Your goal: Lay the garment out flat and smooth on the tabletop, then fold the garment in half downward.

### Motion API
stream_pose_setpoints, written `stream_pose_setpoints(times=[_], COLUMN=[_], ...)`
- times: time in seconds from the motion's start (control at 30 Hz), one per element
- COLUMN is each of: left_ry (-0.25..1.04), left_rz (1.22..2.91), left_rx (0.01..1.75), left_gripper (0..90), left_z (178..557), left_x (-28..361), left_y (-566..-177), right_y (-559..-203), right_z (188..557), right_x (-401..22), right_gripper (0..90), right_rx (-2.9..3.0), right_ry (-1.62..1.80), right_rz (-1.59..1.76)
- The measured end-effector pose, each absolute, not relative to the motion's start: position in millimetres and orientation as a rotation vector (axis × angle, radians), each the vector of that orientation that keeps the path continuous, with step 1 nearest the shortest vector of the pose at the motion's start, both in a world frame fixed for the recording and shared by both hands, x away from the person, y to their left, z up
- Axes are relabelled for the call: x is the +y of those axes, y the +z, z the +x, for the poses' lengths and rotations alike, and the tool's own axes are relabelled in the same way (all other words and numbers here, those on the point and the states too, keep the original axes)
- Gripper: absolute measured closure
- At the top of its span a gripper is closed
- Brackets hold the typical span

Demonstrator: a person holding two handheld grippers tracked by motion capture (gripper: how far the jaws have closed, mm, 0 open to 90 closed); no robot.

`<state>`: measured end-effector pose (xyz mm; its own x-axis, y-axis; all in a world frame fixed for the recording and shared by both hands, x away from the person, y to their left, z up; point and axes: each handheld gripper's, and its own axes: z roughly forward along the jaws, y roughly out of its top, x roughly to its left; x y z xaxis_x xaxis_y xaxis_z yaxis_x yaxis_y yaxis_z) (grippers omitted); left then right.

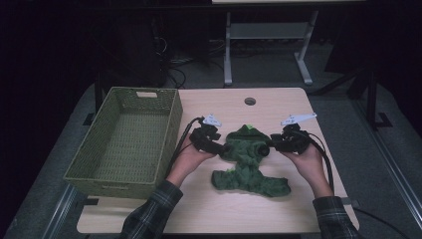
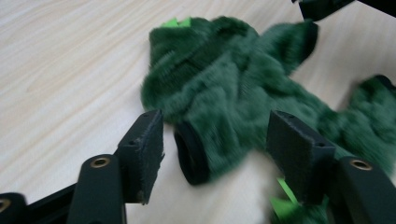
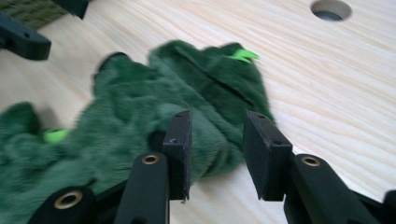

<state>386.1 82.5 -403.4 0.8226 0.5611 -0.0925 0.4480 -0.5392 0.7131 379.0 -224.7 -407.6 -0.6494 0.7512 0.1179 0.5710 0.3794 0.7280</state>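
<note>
two grippers flank a green fleece garment (image 1: 249, 162) mid-table: left gripper (image 1: 225, 148) and right gripper (image 1: 263, 149) both stand open, pads clear of fabric. basket (image 1: 107, 174) at left edge.

We are looking at what seems a lab or test room rather than a home. Our light wooden desk top with a round cable hole (image 1: 250, 101) stands on grey carpet (image 1: 278, 74), dark all around. Behind it we see the white metal legs of another table (image 1: 228, 55) and loose black cables on the floor (image 1: 174, 69) beside dark equipment.
</note>
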Motion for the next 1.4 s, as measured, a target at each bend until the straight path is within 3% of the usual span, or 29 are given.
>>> stream_pose_setpoints(times=[0.43, 0.8, 1.4], left_ry=[0.243, 0.266, 0.257], left_rz=[2.261, 2.272, 2.371], left_rx=[0.705, 0.715, 0.721], left_gripper=[14.9, 12.9, 12.6], left_z=[321.5, 286.3, 267.9], left_x=[107.4, 123.6, 130.5], left_y=[-416.9, -442.6, -467.3], right_y=[-398.3, -397.8, -412.9], right_z=[349.4, 328.6, 301.5], right_x=[-199.3, -171.0, -97.4], right_gripper=[63.0, 65.1, 70.2], right_rx=[2.442, 2.504, 2.678], right_ry=[1.195, 1.233, 1.261], right_rz=[1.049, 0.961, 0.735])
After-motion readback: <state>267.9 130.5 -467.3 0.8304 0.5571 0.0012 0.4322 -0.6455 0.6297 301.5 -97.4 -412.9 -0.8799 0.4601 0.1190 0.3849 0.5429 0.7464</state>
